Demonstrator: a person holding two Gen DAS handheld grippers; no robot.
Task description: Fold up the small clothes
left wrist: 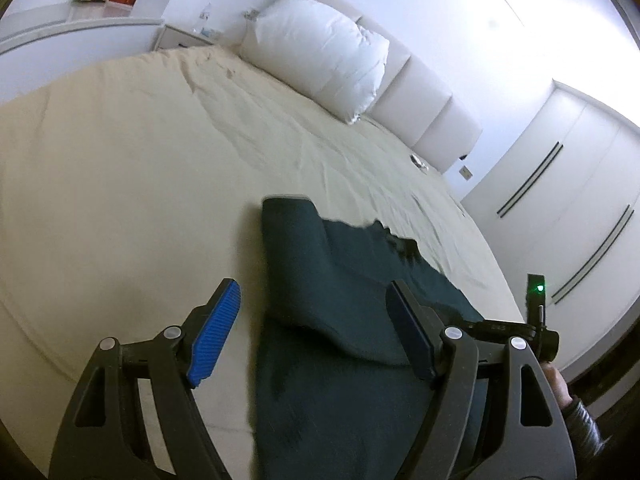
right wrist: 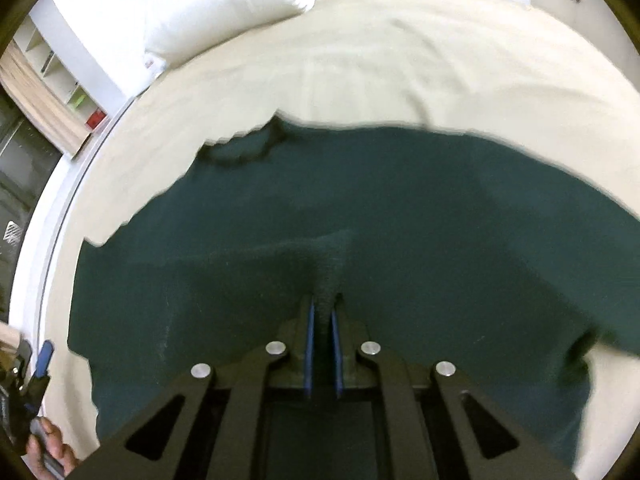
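A dark teal garment lies on the cream bedsheet, partly folded, with a raised fold running across it. My left gripper is open and hovers over the garment's near part, its blue pads apart and empty. In the right wrist view the garment fills the middle. My right gripper is shut on a pinched ridge of the teal cloth, lifting it into a peak. The left gripper shows at the far left edge of that view.
A white pillow leans on the white padded headboard at the bed's far end. White wardrobe doors stand to the right. A shelf unit and a white nightstand are at the left.
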